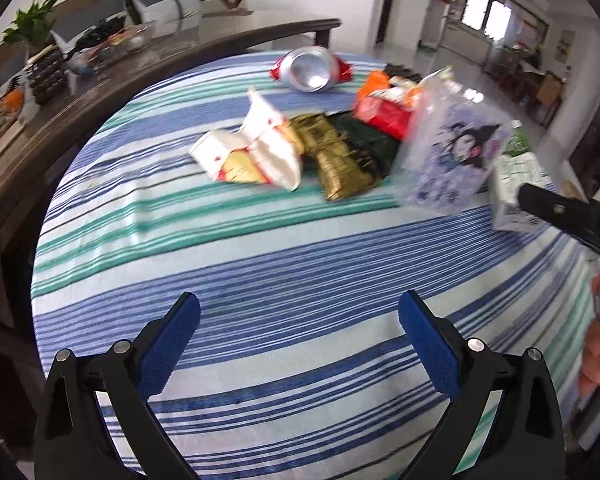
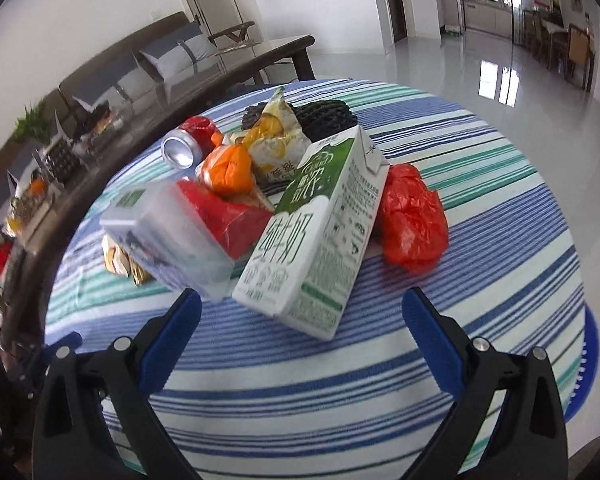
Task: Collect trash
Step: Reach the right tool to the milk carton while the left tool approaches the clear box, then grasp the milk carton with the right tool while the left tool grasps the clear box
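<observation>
My left gripper (image 1: 299,326) hangs over the striped tablecloth (image 1: 260,264) with its blue pads spread wide and nothing between them. The trash lies well ahead of it, toward the far side of the table: a crumpled white wrapper (image 1: 252,152), a gold wrapper (image 1: 336,160) touching it on the right, and a silver can (image 1: 310,69) on its side beyond them. A clear plastic box (image 1: 452,148) with a cartoon print sits tilted to the right, blurred in this view.

My right gripper (image 2: 302,312) is also wide open and holds nothing. A green-and-white milk carton (image 2: 320,232) lies tilted just ahead of its tips, its near bottom corner roughly between the two pads but not touched by either. The clear plastic box (image 2: 168,236) sits just past my left pad, beside the carton. A crumpled red bag (image 2: 414,218) lies against the carton's right side. Behind them are a red packet (image 2: 228,216), an orange wrapper (image 2: 230,168), a yellow snack bag (image 2: 274,140), the can (image 2: 180,150) and a black mesh piece (image 2: 324,114).
</observation>
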Demonstrator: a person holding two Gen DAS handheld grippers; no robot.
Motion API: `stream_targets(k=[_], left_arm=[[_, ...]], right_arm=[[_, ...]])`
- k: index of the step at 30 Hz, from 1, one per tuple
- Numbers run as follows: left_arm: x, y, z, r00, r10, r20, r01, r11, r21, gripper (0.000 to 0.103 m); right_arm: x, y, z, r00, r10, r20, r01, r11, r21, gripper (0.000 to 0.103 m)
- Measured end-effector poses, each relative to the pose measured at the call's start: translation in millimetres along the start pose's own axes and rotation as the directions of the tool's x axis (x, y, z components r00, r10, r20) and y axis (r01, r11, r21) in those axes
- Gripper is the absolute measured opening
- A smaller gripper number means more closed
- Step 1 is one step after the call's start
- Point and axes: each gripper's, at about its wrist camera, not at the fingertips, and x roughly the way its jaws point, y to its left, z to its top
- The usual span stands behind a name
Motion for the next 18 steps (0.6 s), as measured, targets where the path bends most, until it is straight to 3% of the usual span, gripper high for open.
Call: stream_targets(k=[1, 2, 4, 7, 10, 14, 18], left_arm=[[-2, -1, 2, 1.0, -0.014, 0.012, 0.014, 1.0, 0.007, 0.098], [-5, -3, 7, 0.999, -0.036, 0.028, 0.036, 0.999, 0.022, 0.098], [-11, -7, 16, 0.996, -0.073, 0.045, 0.07, 0.996, 0.061, 0.098], [-17, -18, 37, 0.988, -0.144, 0.061, 0.134, 0.981, 0.143, 0.098], [-25, -39, 58, 0.973, -0.215, 0.086, 0.187, 0.948, 0.256, 0.098], [-25, -66, 91, 0.947, -0.292, 0.135, 0.214, 0.885, 0.413, 0.098], [-1, -92, 107, 0.924, -0.382, 0.026, 0.316, 0.798, 0.513, 0.098]], right_arm=[[2, -4, 1, 1.0, 0.013, -0.004, -0.013, 1.0, 0.013, 0.085], [4, -7, 3, 0.999, 0.029, -0.014, -0.029, 0.999, 0.034, 0.068], [6, -13, 7, 0.996, 0.084, -0.018, -0.082, 0.994, 0.072, 0.057], [-2, -11, 6, 0.994, 0.105, -0.008, -0.104, 0.993, 0.051, 0.049], [-18, -10, -1, 0.995, 0.104, -0.007, -0.104, 0.995, 0.011, 0.048], [-51, -16, -19, 0.999, 0.037, 0.011, -0.037, 0.998, -0.056, 0.046], [-66, -28, -37, 1.0, -0.018, 0.012, 0.019, 0.998, -0.065, 0.045]])
